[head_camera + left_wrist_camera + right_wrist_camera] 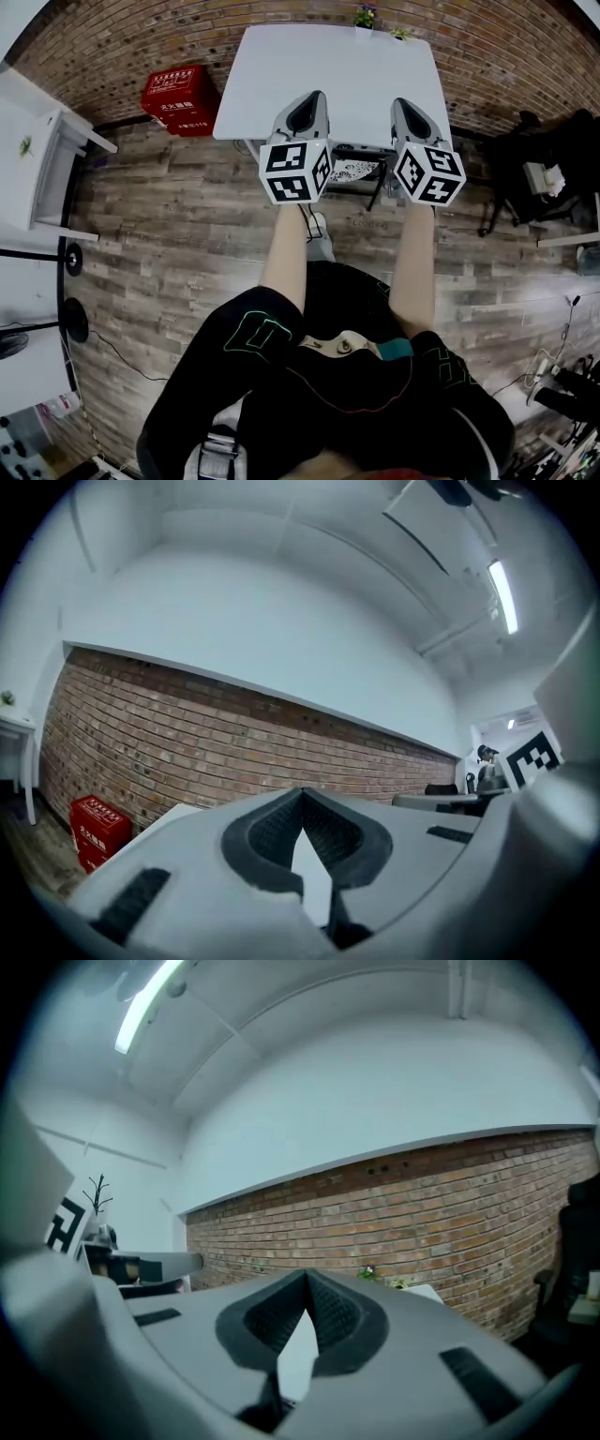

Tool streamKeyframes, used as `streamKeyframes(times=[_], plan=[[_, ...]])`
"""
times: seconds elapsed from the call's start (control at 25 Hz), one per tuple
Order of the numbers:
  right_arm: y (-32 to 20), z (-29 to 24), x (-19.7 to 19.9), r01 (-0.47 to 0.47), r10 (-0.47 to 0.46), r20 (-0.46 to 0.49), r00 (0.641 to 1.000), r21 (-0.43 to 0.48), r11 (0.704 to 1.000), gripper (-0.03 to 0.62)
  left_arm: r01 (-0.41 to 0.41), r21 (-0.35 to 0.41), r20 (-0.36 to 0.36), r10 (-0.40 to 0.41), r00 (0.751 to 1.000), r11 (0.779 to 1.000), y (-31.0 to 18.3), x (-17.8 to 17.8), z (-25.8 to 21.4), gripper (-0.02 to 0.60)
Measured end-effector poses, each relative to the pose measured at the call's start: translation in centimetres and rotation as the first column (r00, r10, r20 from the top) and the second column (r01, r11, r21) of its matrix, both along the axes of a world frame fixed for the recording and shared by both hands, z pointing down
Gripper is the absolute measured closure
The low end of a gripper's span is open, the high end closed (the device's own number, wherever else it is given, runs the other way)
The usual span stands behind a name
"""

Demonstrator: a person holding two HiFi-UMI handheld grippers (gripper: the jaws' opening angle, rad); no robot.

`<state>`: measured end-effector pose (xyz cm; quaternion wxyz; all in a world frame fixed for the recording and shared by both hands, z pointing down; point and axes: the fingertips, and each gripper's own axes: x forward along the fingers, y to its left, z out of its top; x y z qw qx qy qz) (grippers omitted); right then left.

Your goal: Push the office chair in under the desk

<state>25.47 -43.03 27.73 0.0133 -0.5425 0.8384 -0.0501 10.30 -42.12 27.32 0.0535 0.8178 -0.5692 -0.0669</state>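
Note:
The white desk (328, 75) stands against the brick wall. Under its near edge, only a patterned part and dark legs of the office chair (354, 172) show, between my two grippers. My left gripper (313, 97) and right gripper (403, 101) are held up side by side, pointing level toward the wall, with their tips over the desk's near part. In the left gripper view the left gripper (302, 791) is shut with nothing in it. The right gripper (307, 1274) is likewise shut and empty in its own view. Neither touches the chair.
A red box (178, 94) sits on the wood floor left of the desk. More white tables (37, 141) line the left side. A black chair (544, 169) and cables are at the right. Small plants (364, 14) stand at the desk's far edge.

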Motion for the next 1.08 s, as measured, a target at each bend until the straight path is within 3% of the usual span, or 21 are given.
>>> streamKeyframes(times=[0.32, 1.08], plan=[[0.51, -0.57, -0.49, 0.019, -0.015, -0.076, 0.997, 0.05, 0.999, 0.591, 0.008, 0.019, 0.083, -0.01, 0.997, 1.0, 0.12, 0.72, 0.38, 0.574], [0.34, -0.95, -0.46, 0.032, -0.023, -0.106, 0.994, 0.081, 0.996, 0.591, -0.007, 0.032, 0.089, 0.004, 0.996, 0.999, -0.25, 0.8, 0.57, 0.574]])
